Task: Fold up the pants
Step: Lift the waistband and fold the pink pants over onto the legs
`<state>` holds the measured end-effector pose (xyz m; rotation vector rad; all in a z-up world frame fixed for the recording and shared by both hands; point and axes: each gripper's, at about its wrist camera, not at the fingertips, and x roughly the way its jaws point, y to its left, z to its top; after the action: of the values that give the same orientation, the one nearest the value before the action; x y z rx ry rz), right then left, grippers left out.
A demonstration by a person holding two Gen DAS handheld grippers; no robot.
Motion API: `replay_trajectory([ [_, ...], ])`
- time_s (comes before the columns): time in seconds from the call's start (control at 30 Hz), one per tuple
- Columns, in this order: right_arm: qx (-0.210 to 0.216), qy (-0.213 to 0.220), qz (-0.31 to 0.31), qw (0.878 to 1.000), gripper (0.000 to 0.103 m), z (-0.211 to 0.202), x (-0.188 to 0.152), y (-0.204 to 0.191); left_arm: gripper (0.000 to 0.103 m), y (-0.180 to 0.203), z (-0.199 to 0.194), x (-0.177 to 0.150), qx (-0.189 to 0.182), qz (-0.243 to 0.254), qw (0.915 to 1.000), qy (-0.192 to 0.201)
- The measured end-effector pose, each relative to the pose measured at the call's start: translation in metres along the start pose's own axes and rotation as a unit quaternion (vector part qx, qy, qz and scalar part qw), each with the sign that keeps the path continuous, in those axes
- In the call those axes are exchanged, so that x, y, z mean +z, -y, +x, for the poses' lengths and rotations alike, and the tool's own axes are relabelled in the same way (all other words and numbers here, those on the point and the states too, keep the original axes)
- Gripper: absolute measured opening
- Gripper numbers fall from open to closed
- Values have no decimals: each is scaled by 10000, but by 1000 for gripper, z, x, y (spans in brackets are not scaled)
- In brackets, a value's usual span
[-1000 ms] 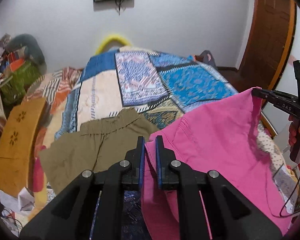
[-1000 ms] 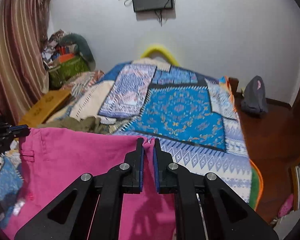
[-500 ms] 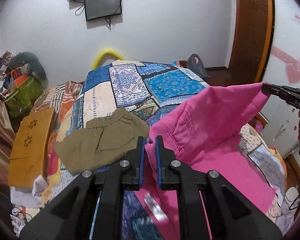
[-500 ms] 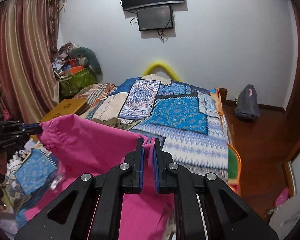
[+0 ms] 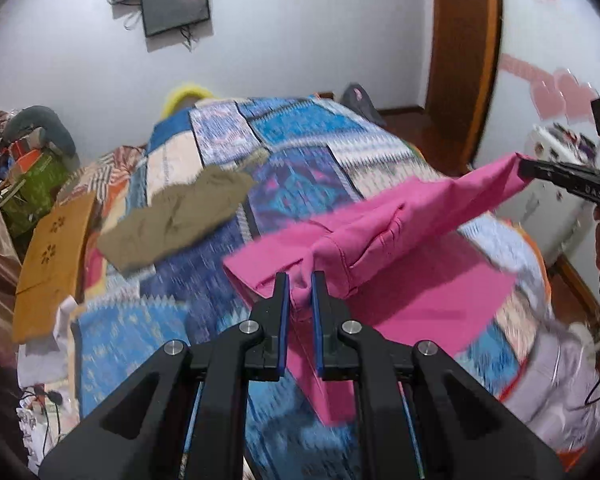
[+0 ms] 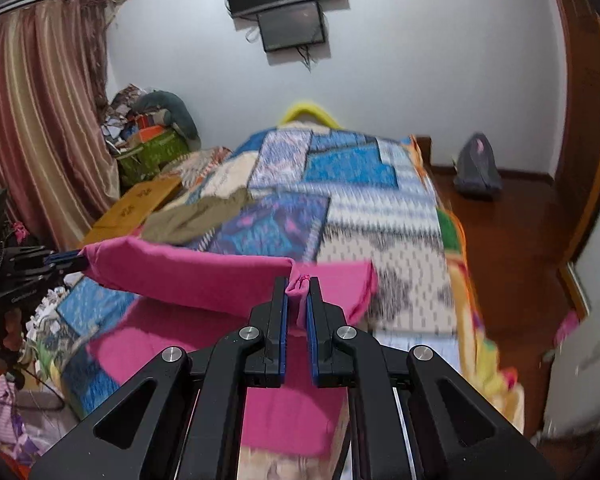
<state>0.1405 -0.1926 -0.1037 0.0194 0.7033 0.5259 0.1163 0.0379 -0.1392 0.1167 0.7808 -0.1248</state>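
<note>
Pink pants (image 5: 384,236) hang stretched in the air over the near end of a patchwork bed, their lower part trailing onto the cover. My left gripper (image 5: 299,284) is shut on one corner of the pink fabric. The right gripper (image 6: 297,286) is shut on the opposite corner of the pink pants (image 6: 204,276). In the left wrist view the right gripper (image 5: 528,168) pinches the cloth at the far right. In the right wrist view the left gripper (image 6: 76,258) holds the cloth's left end. The view is motion-blurred.
Olive shorts (image 5: 176,216) lie on the patchwork bed cover (image 5: 300,140), left of middle. A yellow-brown wooden board (image 5: 52,248) leans at the bed's left. Cluttered bags (image 6: 152,140) and a curtain (image 6: 40,128) stand at left, a wooden door (image 5: 464,52) and a dark bag (image 6: 478,168) on the floor at right.
Both grippers pulled back from the bed with the pink pants, which went from a wide hanging sheet to a taut band. The bed and olive shorts now look farther away.
</note>
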Motion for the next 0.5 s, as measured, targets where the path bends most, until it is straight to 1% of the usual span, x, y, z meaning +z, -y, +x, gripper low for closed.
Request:
replay_trajectory([
  [0.1, 14, -141, 182, 9997, 7, 2, -15, 4, 10, 13, -1, -21, -64, 95, 9999, -110],
  [0.23, -50, -165, 304, 9994, 7, 1, -34, 5, 10, 23, 1, -40, -78, 196, 9995, -232],
  [0.4, -246, -345, 303, 9986, 8, -5, -67, 5, 10, 18, 5, -55, -200, 21, 9988, -455],
  [0.5, -429, -432, 271, 9978, 8, -2, -79, 7, 10, 17, 6, -61, -223, -20, 9985, -505],
])
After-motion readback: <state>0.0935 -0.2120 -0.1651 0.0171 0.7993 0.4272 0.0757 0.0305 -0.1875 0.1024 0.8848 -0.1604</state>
